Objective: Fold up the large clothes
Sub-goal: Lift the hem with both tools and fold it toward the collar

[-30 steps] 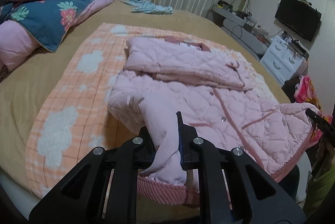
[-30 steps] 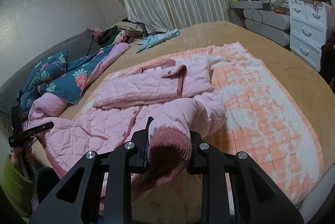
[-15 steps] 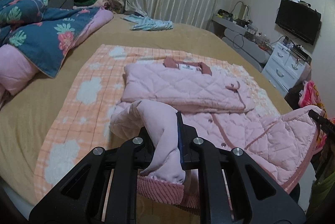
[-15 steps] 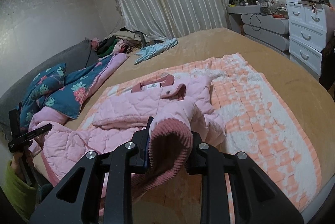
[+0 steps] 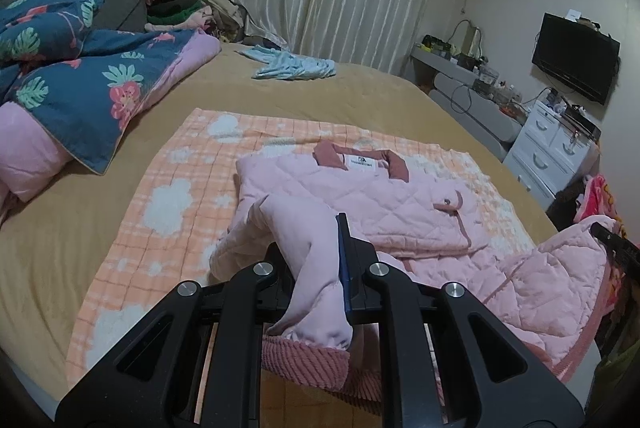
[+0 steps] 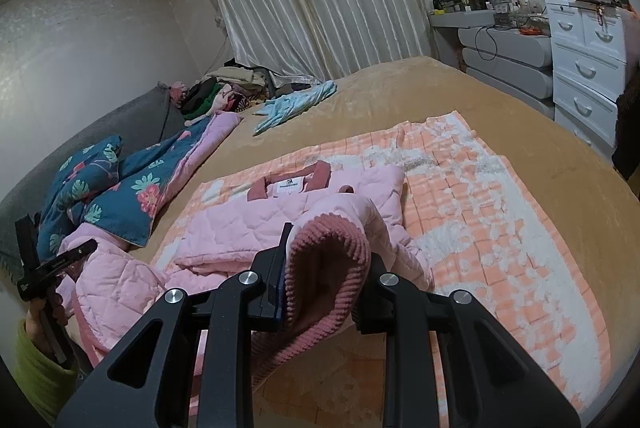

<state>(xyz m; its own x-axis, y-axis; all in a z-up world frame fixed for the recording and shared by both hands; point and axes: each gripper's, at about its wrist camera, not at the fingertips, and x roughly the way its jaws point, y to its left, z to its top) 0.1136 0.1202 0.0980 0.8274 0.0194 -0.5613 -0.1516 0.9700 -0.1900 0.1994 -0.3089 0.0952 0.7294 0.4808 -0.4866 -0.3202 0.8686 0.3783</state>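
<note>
A pink quilted jacket lies partly folded on an orange and white checked blanket on the bed, collar at the far end. My left gripper is shut on the jacket's lower edge, lifted above the bed. My right gripper is shut on the other lower corner with its darker ribbed hem, also lifted. The jacket shows in the right wrist view too, its hem raised toward the collar. Each view shows the other gripper at its edge.
A blue floral quilt and pink pillow lie at the left. A light blue garment lies far back. A clothes pile sits by the curtains. White drawers and a wall TV stand right of the bed.
Both grippers have lifted the jacket's bottom hem and carried it forward toward the collar. More of the collar and label now shows.
</note>
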